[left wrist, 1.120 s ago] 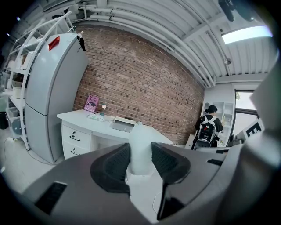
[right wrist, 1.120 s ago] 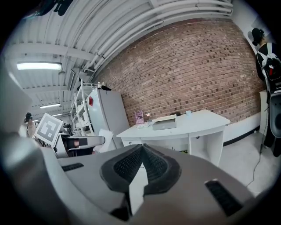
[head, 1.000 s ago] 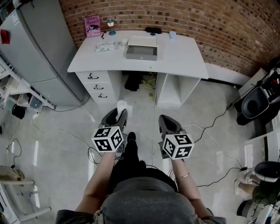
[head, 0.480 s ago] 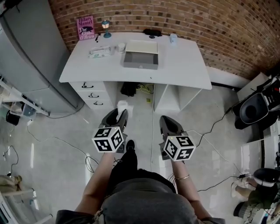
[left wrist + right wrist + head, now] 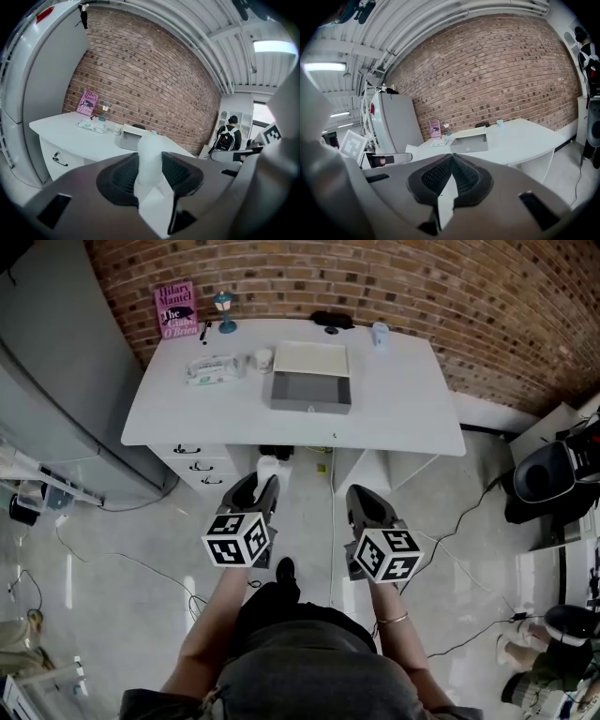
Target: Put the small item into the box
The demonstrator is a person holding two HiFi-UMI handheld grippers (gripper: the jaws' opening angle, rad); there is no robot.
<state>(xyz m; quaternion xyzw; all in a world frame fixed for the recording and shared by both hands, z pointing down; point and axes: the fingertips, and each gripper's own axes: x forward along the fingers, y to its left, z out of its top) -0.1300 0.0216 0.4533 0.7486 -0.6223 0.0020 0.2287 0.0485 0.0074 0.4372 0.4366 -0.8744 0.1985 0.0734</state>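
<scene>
Left gripper (image 5: 149, 174) is clamped on the small, pale, translucent plastic item (image 5: 148, 152), rounded at its top. The ribbed black pads (image 5: 123, 174) press on both of its sides, and it stands upright and pokes out past the jaw tips. From the head view the same item (image 5: 268, 469) shows as a white shape at the front of the left gripper (image 5: 259, 487), held over the pale glossy floor (image 5: 122, 521) and short of the desk.

The right gripper (image 5: 451, 174) has its jaws closed together with nothing between them. It is held level beside the left one, a little apart from it, in the head view (image 5: 363, 497).

The open grey rectangular box (image 5: 310, 406), with its cream lid (image 5: 311, 359) folded back, sits near the middle of the white desk with drawers (image 5: 412, 418), well ahead of both grippers.

To the box's left on the desk lie a small white cup (image 5: 263, 359) and a flat white-and-green packet (image 5: 214, 368). Behind them a pink book (image 5: 176, 308) leans on the red brick wall (image 5: 469, 296) beside a small blue lamp-shaped ornament (image 5: 223, 311). A pale blue cup (image 5: 380, 333) stands at the desk's back right.

A tall grey cabinet (image 5: 47, 362) stands left of the desk.
</scene>
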